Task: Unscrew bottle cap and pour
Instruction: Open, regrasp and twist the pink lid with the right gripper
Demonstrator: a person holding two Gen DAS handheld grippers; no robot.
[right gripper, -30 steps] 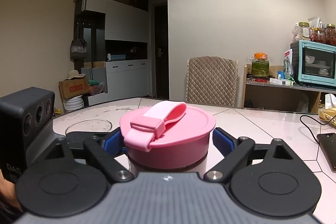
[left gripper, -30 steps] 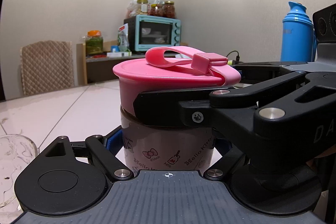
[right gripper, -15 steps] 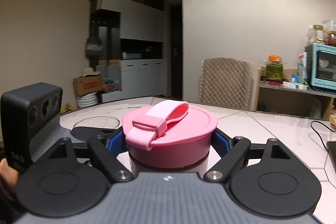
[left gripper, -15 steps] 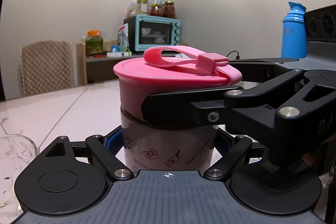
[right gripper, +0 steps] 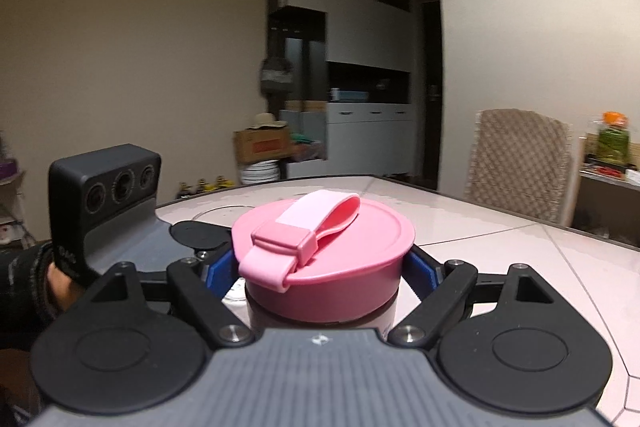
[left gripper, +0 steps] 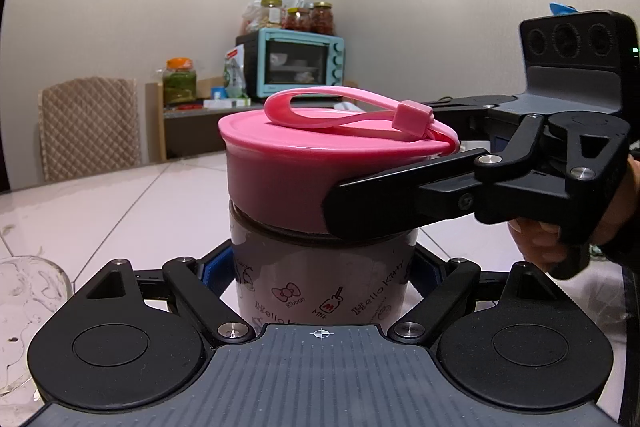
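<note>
Unscrewing step, cap not off yet. Bottle (left gripper: 320, 279) upright on tabletop (left gripper: 132, 203), body held tight in left gripper (left gripper: 320, 267) jaws. Right gripper (right gripper: 320, 267) jaws closed on pink cap (right gripper: 326, 259) (strap loop on top). Next: more twisting w/ right, bottle kept steady, then cap lifted off. Glass bowl (left gripper: 24, 311) nearby, prob. for pouring.

I see a hot-pink cap (left gripper: 288, 183) with a paler pink strap (right gripper: 312, 223) on a greyish bottle (left gripper: 320, 283) printed with pink bows and lettering. The worktop (left gripper: 132, 203) is glossy white tile; behind it, a turquoise oven (left gripper: 296, 63) and beige quilted chair (right gripper: 520, 159).
</note>
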